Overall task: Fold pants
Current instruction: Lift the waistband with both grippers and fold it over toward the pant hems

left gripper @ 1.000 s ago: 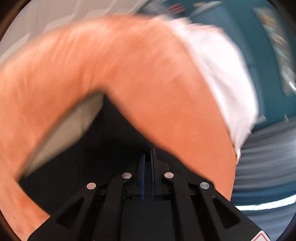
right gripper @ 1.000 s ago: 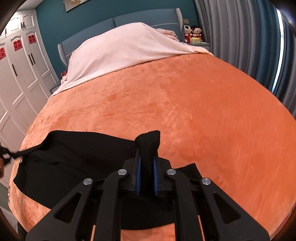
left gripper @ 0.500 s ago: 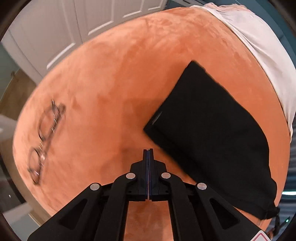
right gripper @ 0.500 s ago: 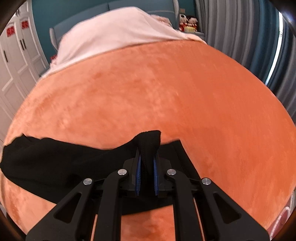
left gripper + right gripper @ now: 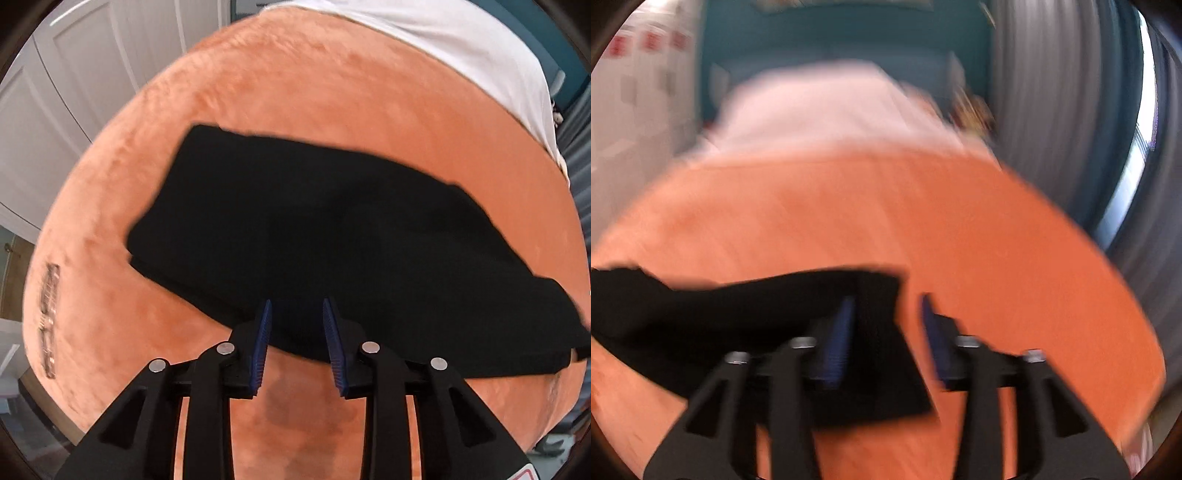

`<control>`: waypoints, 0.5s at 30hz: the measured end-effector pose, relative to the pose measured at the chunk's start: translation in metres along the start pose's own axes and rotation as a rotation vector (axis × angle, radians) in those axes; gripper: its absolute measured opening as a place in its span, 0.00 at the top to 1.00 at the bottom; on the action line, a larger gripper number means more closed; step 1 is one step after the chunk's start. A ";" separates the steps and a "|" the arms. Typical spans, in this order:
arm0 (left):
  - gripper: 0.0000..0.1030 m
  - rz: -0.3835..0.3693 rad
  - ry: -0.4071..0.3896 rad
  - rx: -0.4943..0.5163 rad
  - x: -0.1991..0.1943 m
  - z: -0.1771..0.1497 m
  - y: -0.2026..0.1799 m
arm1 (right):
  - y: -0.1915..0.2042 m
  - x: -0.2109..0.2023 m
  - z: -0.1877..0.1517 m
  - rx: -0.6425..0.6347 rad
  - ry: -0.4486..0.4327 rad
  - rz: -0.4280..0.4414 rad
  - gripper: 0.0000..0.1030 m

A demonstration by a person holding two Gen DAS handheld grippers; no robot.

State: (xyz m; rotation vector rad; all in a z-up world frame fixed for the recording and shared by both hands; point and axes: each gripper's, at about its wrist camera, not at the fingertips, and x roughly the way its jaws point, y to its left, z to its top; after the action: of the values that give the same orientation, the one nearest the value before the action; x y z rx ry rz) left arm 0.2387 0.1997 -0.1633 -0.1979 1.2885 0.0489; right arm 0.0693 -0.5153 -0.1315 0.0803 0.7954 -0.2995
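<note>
1. Orange plush bedding (image 5: 332,92) on the bed carries everything, with a white sheet (image 5: 461,44) at the far end.
2. Nearest, the left hand-held gripper (image 5: 297,343) hovers with its fingers spread, empty, over the near edge of the black pants (image 5: 314,229).
3. These pants lie flat in a layered fold, probably ready for the next fold.
4. Likewise, the right hand-held gripper (image 5: 884,339) is spread wide and level, straddling the pants' right end, gripping nothing; this view is blurred.
5. Glasses (image 5: 50,317) lie far left.

Home bedroom, orange bedspread (image 5: 332,92), white wardrobe doors (image 5: 74,74), grey curtains (image 5: 1052,92)
</note>
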 end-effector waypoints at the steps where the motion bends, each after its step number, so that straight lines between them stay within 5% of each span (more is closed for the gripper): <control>1: 0.72 -0.001 0.016 -0.002 0.000 -0.011 -0.003 | -0.018 0.015 -0.024 0.046 0.096 -0.043 0.55; 3: 0.72 -0.005 0.053 -0.012 0.007 -0.023 -0.004 | -0.052 0.018 -0.065 0.190 0.178 -0.104 0.54; 7: 0.72 -0.016 0.095 -0.041 0.019 -0.029 -0.006 | -0.079 -0.008 -0.097 0.515 0.124 0.088 0.53; 12: 0.71 -0.060 0.089 -0.042 0.019 -0.030 -0.027 | -0.061 0.027 -0.060 0.695 0.186 0.355 0.53; 15: 0.59 -0.090 0.079 -0.042 0.017 -0.031 -0.037 | -0.040 0.072 -0.036 0.771 0.280 0.425 0.53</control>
State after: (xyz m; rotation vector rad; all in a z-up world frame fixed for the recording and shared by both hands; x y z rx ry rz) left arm 0.2196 0.1562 -0.1838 -0.2962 1.3570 -0.0082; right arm 0.0798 -0.5639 -0.2060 1.0210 0.8789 -0.1766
